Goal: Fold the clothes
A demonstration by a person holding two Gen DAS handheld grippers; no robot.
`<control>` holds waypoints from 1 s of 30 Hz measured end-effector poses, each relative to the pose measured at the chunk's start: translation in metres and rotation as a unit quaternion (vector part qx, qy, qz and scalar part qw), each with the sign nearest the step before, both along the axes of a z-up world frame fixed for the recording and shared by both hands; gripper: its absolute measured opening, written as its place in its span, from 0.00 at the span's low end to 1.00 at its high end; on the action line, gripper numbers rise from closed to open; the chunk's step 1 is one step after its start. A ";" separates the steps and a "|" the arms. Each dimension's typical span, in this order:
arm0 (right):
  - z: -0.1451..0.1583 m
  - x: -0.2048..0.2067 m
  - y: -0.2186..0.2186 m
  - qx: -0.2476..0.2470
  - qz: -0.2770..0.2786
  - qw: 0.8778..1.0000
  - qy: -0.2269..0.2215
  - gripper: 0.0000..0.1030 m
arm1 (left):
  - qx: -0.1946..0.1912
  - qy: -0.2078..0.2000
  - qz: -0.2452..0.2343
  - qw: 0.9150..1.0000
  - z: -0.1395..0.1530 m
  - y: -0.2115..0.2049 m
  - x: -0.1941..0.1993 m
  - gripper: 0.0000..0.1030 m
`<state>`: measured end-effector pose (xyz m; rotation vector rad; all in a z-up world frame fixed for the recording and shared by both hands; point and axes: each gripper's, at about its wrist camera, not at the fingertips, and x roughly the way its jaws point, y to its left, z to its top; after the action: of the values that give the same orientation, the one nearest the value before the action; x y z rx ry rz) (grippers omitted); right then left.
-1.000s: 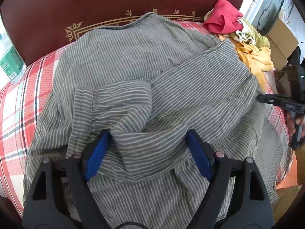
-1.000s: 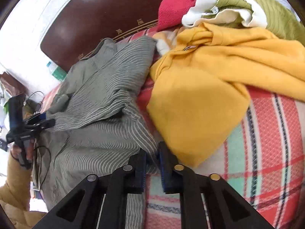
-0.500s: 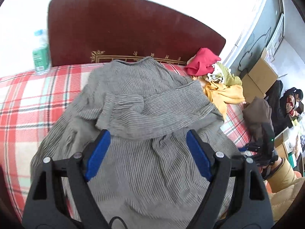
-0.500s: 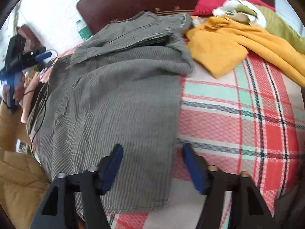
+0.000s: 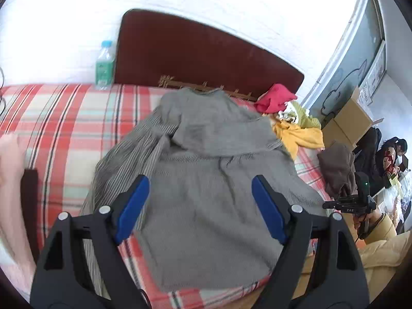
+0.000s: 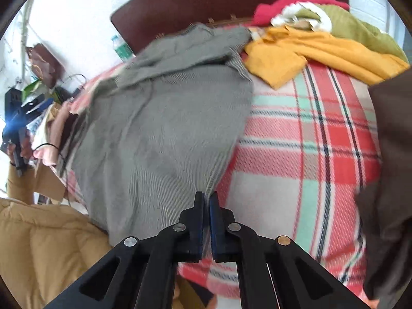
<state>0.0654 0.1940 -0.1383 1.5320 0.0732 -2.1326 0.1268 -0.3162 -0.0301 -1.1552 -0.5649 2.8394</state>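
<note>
A grey striped garment (image 5: 211,180) lies spread on the plaid bed, its collar toward the headboard. My left gripper (image 5: 200,202) hovers above its lower half, open, with nothing between the blue pads (image 5: 131,206). In the right wrist view the same garment (image 6: 159,128) runs down to my right gripper (image 6: 206,219), which is shut on the cloth's lower right edge. From the left wrist view that right gripper (image 5: 328,204) shows at the garment's right side, held by a hand.
A pile of red (image 5: 275,97), green and yellow clothes (image 5: 298,134) sits by the headboard (image 5: 200,59). A brown garment (image 6: 386,167) lies at the bed's right edge. A water bottle (image 5: 104,64) stands left of the headboard. Cardboard boxes (image 5: 352,118) stand beyond the bed.
My left gripper, still open, has pulled back and up from the garment, widening its view. My right gripper went from open over the hem to shut on its edge.
</note>
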 end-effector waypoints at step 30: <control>0.024 -0.015 -0.540 -0.047 0.440 0.897 -0.019 0.65 | 0.125 -0.021 0.098 0.987 -0.093 -0.056 0.123 0.80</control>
<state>0.0508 -0.3456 -0.1141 1.1522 0.5332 -1.3498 0.2497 -0.3721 -0.1227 -1.1754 -1.0582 2.7956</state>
